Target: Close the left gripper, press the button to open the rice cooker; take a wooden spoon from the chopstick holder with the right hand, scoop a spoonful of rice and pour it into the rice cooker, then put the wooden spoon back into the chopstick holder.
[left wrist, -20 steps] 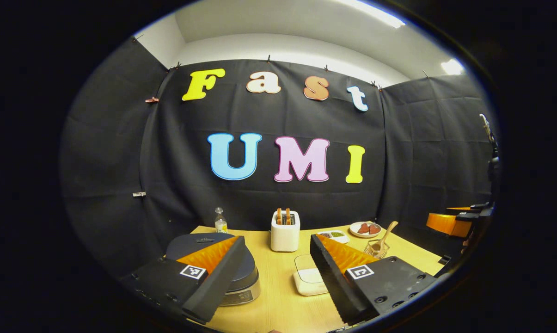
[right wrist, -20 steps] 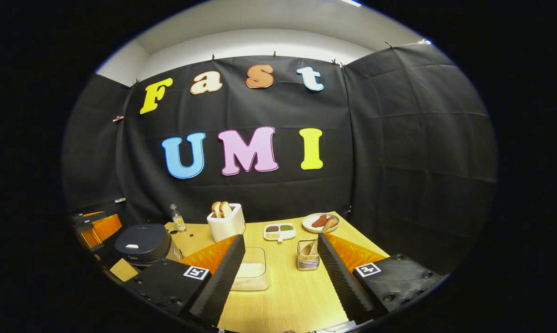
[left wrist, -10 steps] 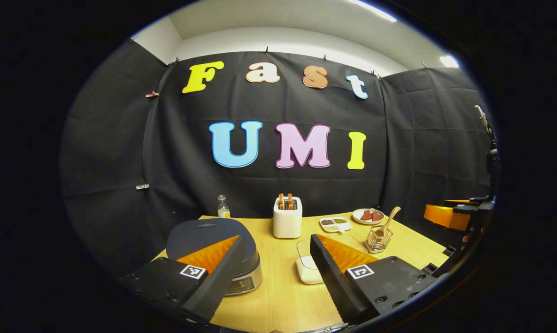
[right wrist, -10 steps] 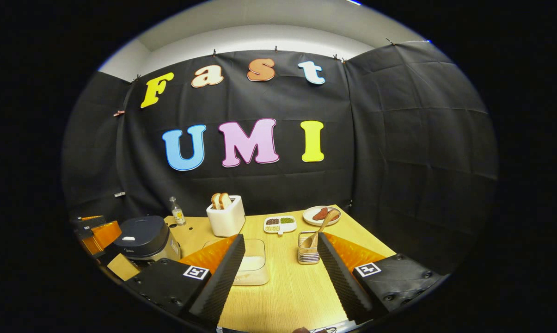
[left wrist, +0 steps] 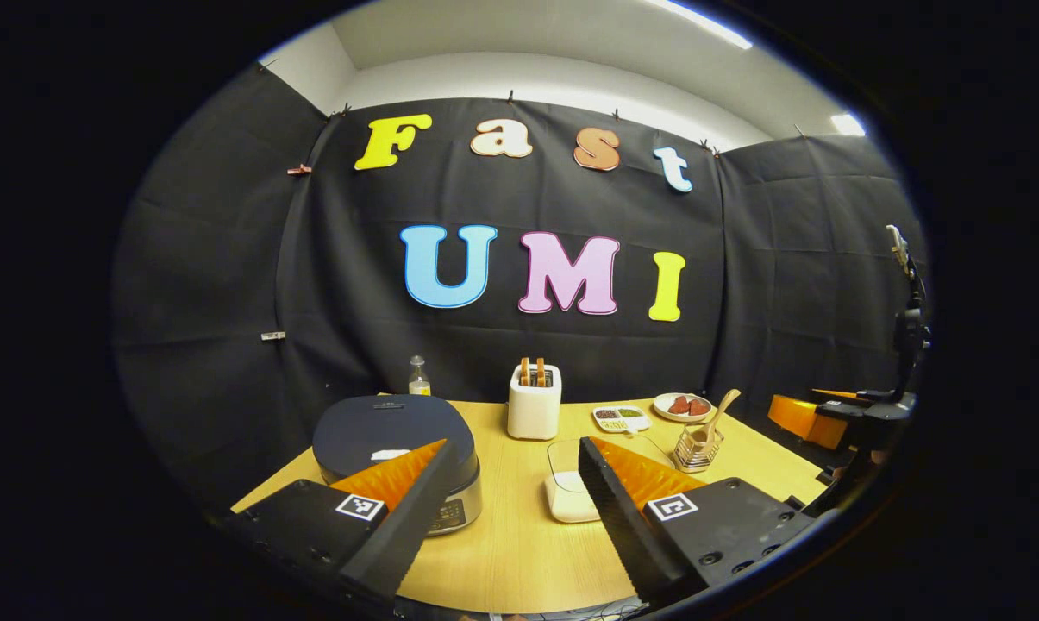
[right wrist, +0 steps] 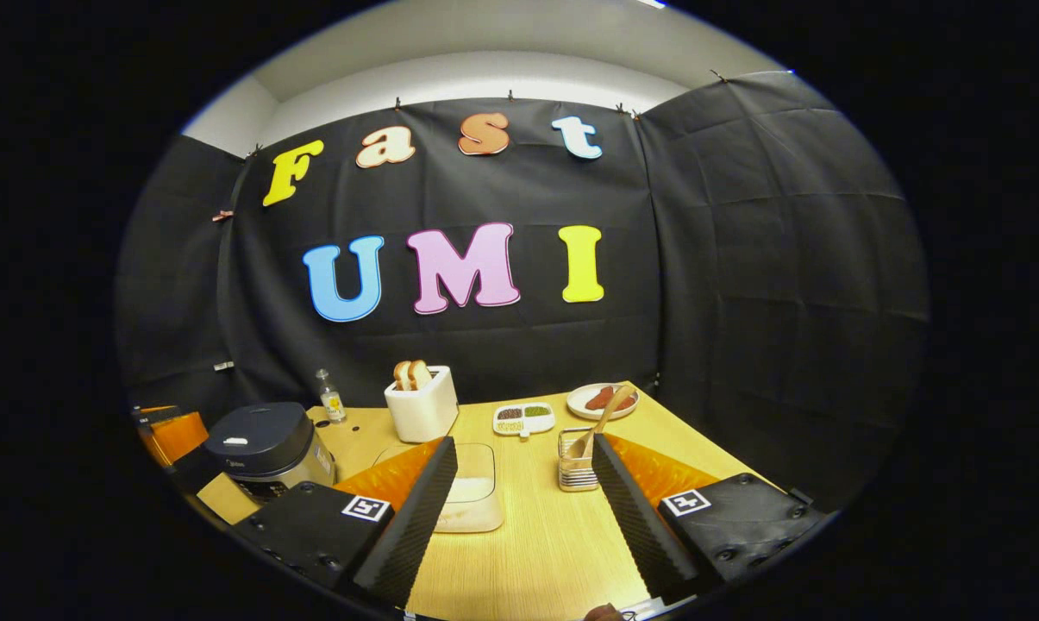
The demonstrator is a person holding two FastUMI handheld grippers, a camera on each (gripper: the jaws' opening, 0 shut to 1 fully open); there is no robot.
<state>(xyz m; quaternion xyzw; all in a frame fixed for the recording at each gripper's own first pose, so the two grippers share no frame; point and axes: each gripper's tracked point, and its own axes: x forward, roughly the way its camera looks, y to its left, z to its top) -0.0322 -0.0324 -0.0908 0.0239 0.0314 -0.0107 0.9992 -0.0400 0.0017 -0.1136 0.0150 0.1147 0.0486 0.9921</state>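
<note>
Task unstarted: rice cooker point(left wrist: 394, 431) lid down, wooden spoon point(right wrist: 601, 423) in chopstick holder point(right wrist: 576, 470), both claws wide, empty.

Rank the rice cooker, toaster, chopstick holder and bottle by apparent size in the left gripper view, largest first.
1. rice cooker, though it sits nearest the camera, which inflates it.
2. toaster.
3. chopstick holder.
4. bottle, farthest back, so its gap to the holder is unsure.
</note>
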